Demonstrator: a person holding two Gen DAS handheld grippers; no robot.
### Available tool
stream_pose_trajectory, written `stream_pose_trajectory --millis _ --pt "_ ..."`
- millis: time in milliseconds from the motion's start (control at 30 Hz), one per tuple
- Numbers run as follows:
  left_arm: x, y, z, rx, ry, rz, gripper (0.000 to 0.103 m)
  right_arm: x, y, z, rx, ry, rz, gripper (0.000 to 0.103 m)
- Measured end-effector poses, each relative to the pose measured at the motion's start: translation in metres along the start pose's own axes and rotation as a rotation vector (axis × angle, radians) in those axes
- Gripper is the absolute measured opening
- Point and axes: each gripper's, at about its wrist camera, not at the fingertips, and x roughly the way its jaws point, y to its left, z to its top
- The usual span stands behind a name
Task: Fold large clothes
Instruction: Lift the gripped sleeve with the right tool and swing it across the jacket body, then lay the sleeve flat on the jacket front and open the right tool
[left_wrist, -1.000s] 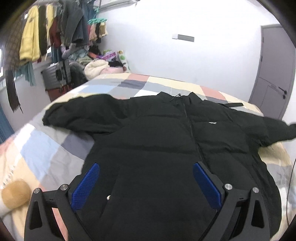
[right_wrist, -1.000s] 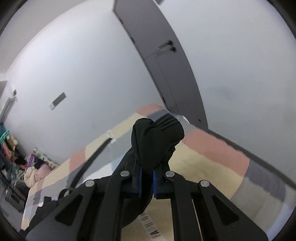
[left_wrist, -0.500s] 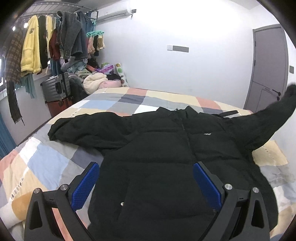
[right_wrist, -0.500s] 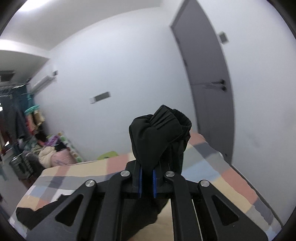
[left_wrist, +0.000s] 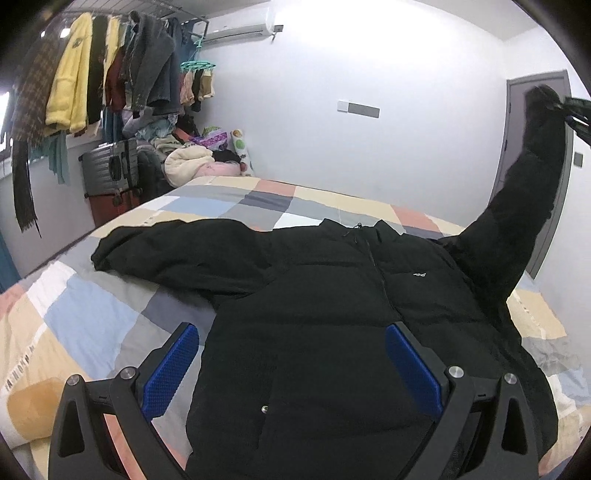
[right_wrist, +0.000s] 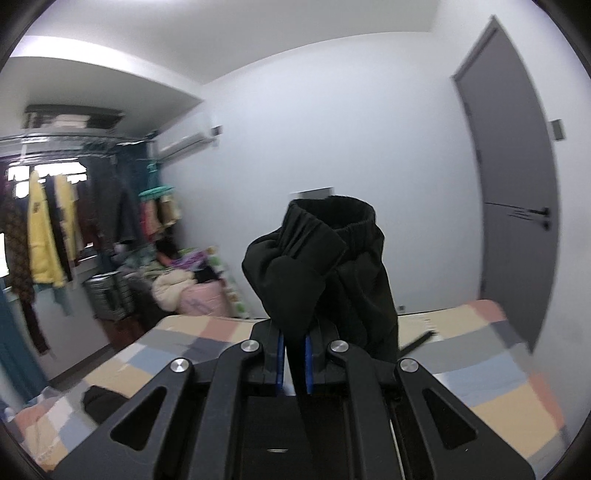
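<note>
A black puffer jacket (left_wrist: 332, 314) lies face up on the patchwork bed (left_wrist: 92, 321), zipped, collar at the far side. Its left sleeve (left_wrist: 177, 254) lies stretched out flat. My left gripper (left_wrist: 291, 365) is open and empty, hovering over the jacket's lower body. My right gripper (right_wrist: 294, 363) is shut on the cuff (right_wrist: 325, 258) of the right sleeve. In the left wrist view that right sleeve (left_wrist: 517, 221) is lifted high and taut above the bed's right side, with the right gripper (left_wrist: 572, 114) at its top end.
A rack of hanging clothes (left_wrist: 92, 81) and a grey suitcase (left_wrist: 110, 170) stand at the far left. A heap of clothes (left_wrist: 199, 155) lies at the bed's head. A grey door (right_wrist: 517, 184) is on the right wall.
My right gripper has lifted the sleeve cuff from bed height to high in the air and turned left toward the room. My left gripper has tilted up slightly and stays open.
</note>
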Motion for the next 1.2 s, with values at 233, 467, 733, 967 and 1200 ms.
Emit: stream_pose_trajectory --millis 233,467,733,967,1200 --pt "-0.005 0.021 -0.007 -0.005 -0.011 -0.012 0.102 0.045 0.095 -0.058 -0.049 0.085 0.136 0.008" --pt "0.002 0.058 -0.008 -0.087 -0.007 0.005 0.102 0.099 0.179 -0.144 -0.109 0.226 0.251 0.009" --pt "0.020 0.075 -0.013 -0.098 0.023 0.020 0.102 0.153 0.236 -0.260 -0.061 0.404 0.340 0.009" --pt "0.034 0.087 -0.012 -0.067 0.025 0.084 0.102 0.187 0.255 -0.359 -0.099 0.560 0.346 0.009" --pt "0.050 0.093 -0.015 -0.077 0.052 0.094 0.102 0.210 0.245 -0.397 -0.089 0.622 0.319 0.009"
